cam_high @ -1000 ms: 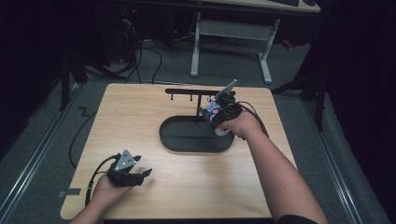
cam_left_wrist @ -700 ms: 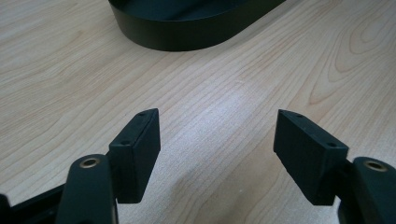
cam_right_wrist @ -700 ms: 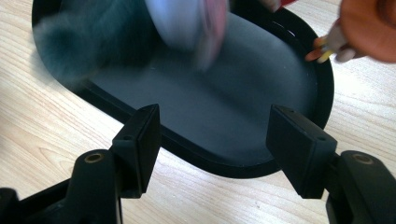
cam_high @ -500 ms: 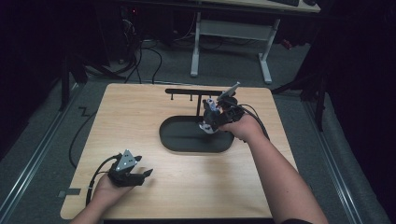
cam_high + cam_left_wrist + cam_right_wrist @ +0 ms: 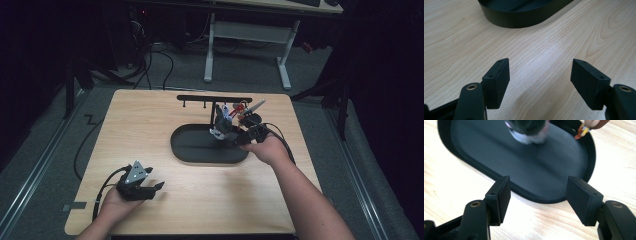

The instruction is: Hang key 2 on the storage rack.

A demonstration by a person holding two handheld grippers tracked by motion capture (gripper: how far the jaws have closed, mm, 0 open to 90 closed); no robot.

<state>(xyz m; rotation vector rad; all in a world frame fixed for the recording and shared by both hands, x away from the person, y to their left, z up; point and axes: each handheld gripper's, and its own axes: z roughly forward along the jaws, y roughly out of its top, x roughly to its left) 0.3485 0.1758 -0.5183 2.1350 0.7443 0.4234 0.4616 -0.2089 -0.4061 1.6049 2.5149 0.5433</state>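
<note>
Black tray (image 5: 584, 157) lies just beyond right tongs (image 5: 537, 195).

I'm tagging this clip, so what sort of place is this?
Probably a lab or workshop: a wooden table on grey carpet, loose cables on the floor behind it, and a desk frame in the dark background.
</note>
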